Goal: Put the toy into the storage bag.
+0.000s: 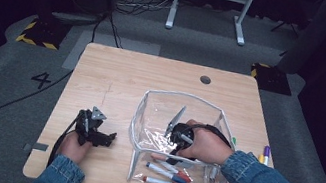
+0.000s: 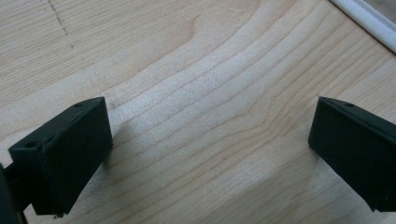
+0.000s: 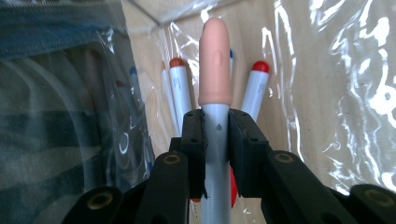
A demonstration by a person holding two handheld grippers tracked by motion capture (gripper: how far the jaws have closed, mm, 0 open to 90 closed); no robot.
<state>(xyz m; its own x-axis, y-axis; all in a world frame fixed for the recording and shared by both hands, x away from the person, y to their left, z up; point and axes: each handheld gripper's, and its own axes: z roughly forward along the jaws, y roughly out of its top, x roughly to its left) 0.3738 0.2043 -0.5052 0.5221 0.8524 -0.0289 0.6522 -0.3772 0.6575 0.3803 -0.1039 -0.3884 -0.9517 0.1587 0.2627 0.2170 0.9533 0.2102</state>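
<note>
A clear plastic pouch (image 1: pixel 142 118) with a white rim stands open on the wooden table (image 1: pixel 117 78). My right gripper (image 1: pixel 174 155) reaches down inside it, shut on a marker with a peach cap (image 3: pixel 215 60) and a pale grey barrel. The right gripper view has the right gripper (image 3: pixel 216 116) pointing that marker at several red- and blue-capped markers (image 3: pixel 180 88) lying behind the pouch's wrinkled plastic (image 3: pixel 327 93). Those markers (image 1: pixel 167 173) lie at the pouch's near bottom. My left gripper (image 1: pixel 109 138) rests on the table left of the pouch, and the left gripper (image 2: pixel 210 144) stands open over bare wood.
A purple marker (image 1: pixel 266 151), a yellow one (image 1: pixel 261 158) and a green one (image 1: pixel 234 141) lie on the table right of the pouch. A cable hole (image 1: pixel 205 79) sits near the far edge. The pouch's white rim (image 2: pixel 364 18) crosses the left gripper view's top right corner.
</note>
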